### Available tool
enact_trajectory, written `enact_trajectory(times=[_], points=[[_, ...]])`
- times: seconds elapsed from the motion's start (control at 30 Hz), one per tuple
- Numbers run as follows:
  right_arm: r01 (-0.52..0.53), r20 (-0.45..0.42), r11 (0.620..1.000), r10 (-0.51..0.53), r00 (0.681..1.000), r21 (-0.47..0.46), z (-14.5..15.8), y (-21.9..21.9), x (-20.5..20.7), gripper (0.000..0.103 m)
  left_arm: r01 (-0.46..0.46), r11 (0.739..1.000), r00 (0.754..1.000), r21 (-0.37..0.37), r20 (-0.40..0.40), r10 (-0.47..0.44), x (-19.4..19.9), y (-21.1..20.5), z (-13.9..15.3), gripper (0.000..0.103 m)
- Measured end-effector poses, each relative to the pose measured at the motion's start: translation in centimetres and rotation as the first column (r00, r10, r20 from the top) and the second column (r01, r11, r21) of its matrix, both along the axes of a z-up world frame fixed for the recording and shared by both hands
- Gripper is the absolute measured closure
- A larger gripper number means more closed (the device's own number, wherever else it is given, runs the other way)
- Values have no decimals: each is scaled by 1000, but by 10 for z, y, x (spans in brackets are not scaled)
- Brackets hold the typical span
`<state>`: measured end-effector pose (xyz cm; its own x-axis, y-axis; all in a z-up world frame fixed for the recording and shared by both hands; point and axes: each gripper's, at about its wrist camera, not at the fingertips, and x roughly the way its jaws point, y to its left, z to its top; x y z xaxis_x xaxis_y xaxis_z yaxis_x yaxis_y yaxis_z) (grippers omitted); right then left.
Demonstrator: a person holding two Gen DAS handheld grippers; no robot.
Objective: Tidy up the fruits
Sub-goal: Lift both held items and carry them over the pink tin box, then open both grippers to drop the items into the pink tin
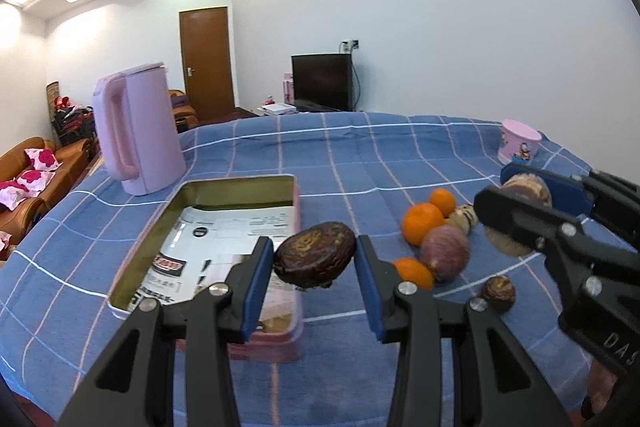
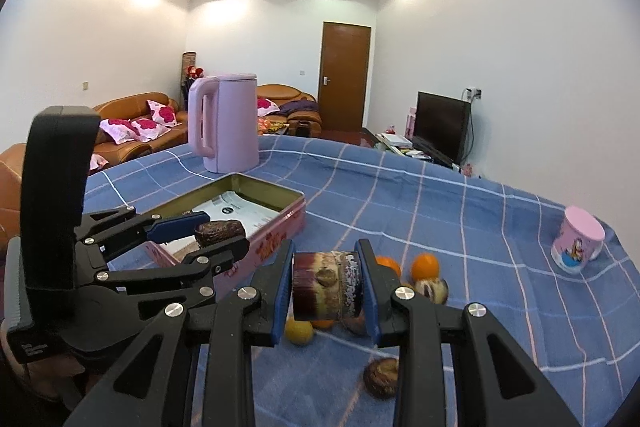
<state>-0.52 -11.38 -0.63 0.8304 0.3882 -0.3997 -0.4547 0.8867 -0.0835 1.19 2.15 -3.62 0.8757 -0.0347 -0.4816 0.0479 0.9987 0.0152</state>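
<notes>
My left gripper (image 1: 315,261) is shut on a dark brown wrinkled passion fruit (image 1: 315,259), held above the near right edge of the pink tin box (image 1: 204,187); this fruit also shows in the right wrist view (image 2: 219,231). My right gripper (image 2: 326,287) is shut on a purple and tan fruit (image 2: 326,285), held above the fruit pile; it also shows in the left wrist view (image 1: 524,187). On the cloth lie oranges (image 1: 422,223), a purple fruit (image 1: 445,253) and a small brown fruit (image 1: 497,293).
A pink kettle (image 1: 138,131) stands behind the tin. A pink cartoon mug (image 2: 578,245) sits at the table's far right. The tin holds printed paper (image 1: 224,239). The table has a blue checked cloth (image 1: 360,155). Sofas and a TV lie beyond.
</notes>
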Motion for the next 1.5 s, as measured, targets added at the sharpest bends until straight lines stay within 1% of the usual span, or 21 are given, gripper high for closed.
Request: enact_trajectory(times=[0.37,0.67,0.87,1.03,1.23,1.37,1.5], points=[[-64,9,998,64,998,-29,13,32,18,71,-50,999,999,-8,-3,50,10,23,1,60],[-110,-5,993,110,994,-41,22,57,39,71,-85,996,996,-1,-7,85,24,41,0,60],[-134,-30,991,133,991,-30,23,74,54,71,-101,995,994,-1,-31,101,39,56,-2,60],[-150,-63,988,148,987,-29,15,91,67,71,-118,993,992,3,-42,118,49,67,-4,60],[-169,-110,985,163,980,-41,-1,111,81,71,-149,989,986,3,-77,149,60,82,-13,60],[-170,-153,985,165,974,-23,-14,115,92,71,-167,986,981,11,-97,167,64,88,-17,60],[-164,-169,986,158,973,-22,-19,116,98,71,-171,985,979,16,-112,172,69,91,-21,60]])
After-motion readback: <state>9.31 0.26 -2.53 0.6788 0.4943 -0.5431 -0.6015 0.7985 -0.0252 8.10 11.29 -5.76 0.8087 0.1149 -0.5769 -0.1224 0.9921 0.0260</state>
